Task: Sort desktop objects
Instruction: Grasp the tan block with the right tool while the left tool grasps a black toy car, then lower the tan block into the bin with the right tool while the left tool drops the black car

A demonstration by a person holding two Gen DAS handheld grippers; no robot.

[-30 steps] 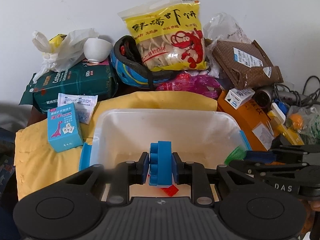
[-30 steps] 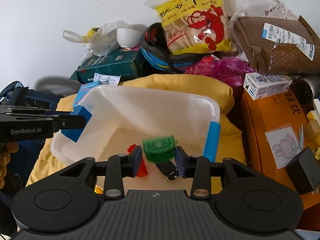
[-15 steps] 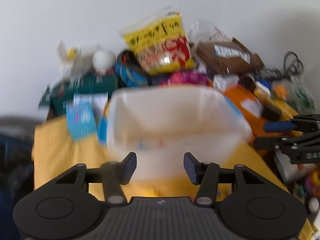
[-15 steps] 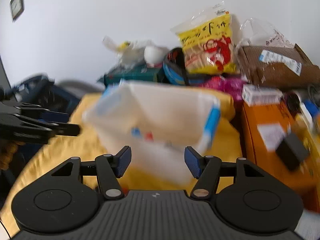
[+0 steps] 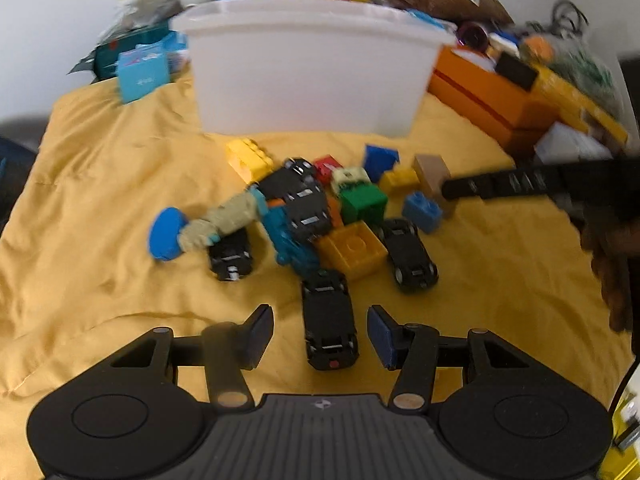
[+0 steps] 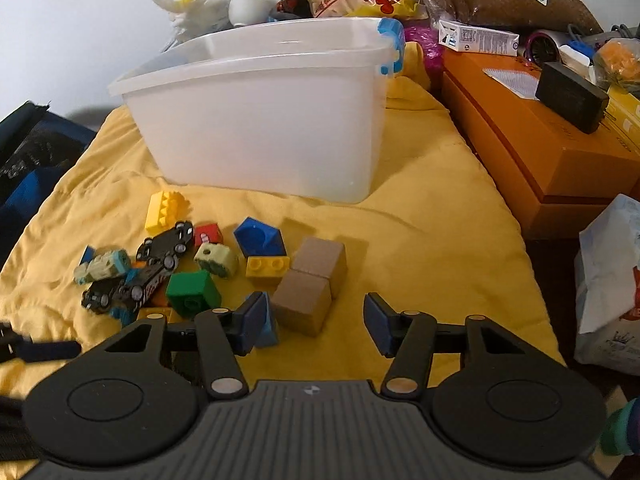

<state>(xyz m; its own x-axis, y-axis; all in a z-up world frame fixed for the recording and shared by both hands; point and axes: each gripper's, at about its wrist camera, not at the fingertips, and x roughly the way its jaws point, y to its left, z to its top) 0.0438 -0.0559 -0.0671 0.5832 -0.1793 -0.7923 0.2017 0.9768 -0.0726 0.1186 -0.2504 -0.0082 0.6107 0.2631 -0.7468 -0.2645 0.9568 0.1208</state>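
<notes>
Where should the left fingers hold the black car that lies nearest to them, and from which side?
Grip the nearest black car across its two long flanks, about mid-body, coming from above and from its near end. It lies lengthwise between the open left gripper, so its narrow width faces the fingers. Yellow cloth is bare on both sides, leaving room for them.

A bright yellow cloth lies under a translucent white bin with a light blue clasp. At 7 o'clock from the bin: a yellow studded brick, a green block, a blue block, two plain tan cubes and glossy black toy cars. At 3 o'clock, an orange box. The tool pads are dark blue.
</notes>
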